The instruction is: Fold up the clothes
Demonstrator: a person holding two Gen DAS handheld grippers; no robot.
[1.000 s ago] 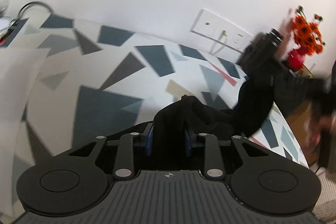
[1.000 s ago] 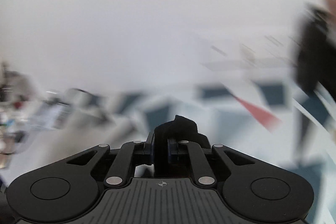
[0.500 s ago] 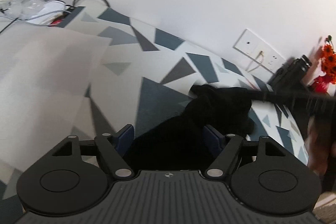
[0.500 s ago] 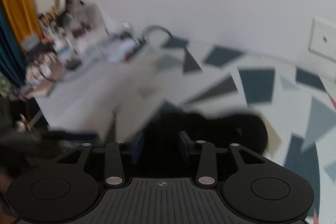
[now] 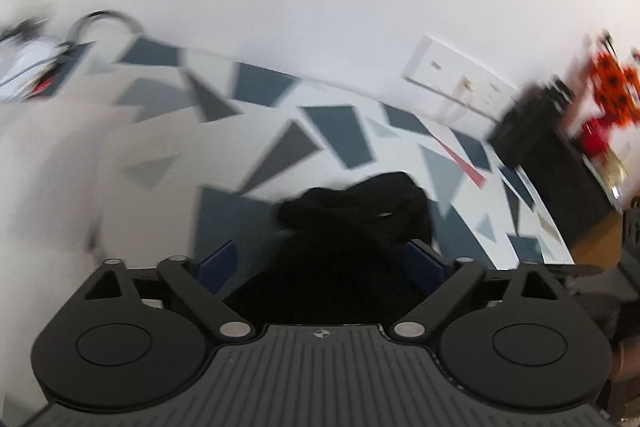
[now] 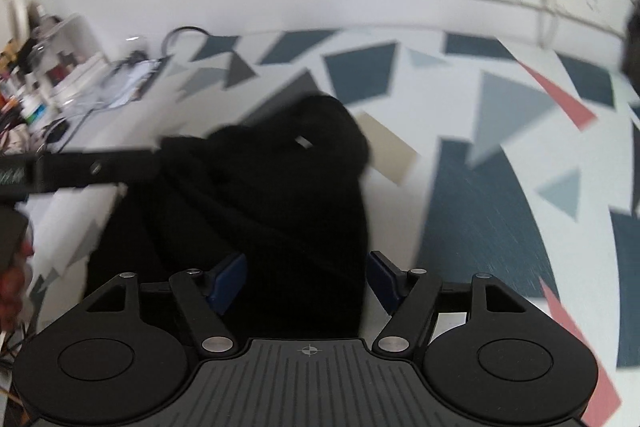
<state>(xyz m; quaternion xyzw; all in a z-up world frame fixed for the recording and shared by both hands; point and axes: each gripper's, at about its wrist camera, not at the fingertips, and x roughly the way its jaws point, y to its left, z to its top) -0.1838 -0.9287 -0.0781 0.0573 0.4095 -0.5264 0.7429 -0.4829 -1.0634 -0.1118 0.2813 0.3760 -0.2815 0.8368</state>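
A black garment [image 5: 352,227] lies bunched in a heap on the patterned tablecloth [image 5: 280,147]. My left gripper [image 5: 322,263] is open, its blue pads wide apart on either side of the heap's near end, with cloth between them but not clamped. The right wrist view shows the same garment [image 6: 280,187] running from the table's middle down between the spread pads of my right gripper [image 6: 306,279], which is open too. A black bar [image 6: 96,167], seemingly part of the other gripper, touches the garment's left edge. Both views are motion-blurred.
A white wall socket plate [image 5: 460,79] with a cable sits on the wall behind the table. A black box [image 5: 532,131] and orange flowers in a red vase [image 5: 600,99] stand at the right. Cables and clutter [image 6: 60,79] crowd the far left end.
One second ago both grippers were shut on the black garment and held it up. They have since opened, and the garment now rests in a heap on the table.
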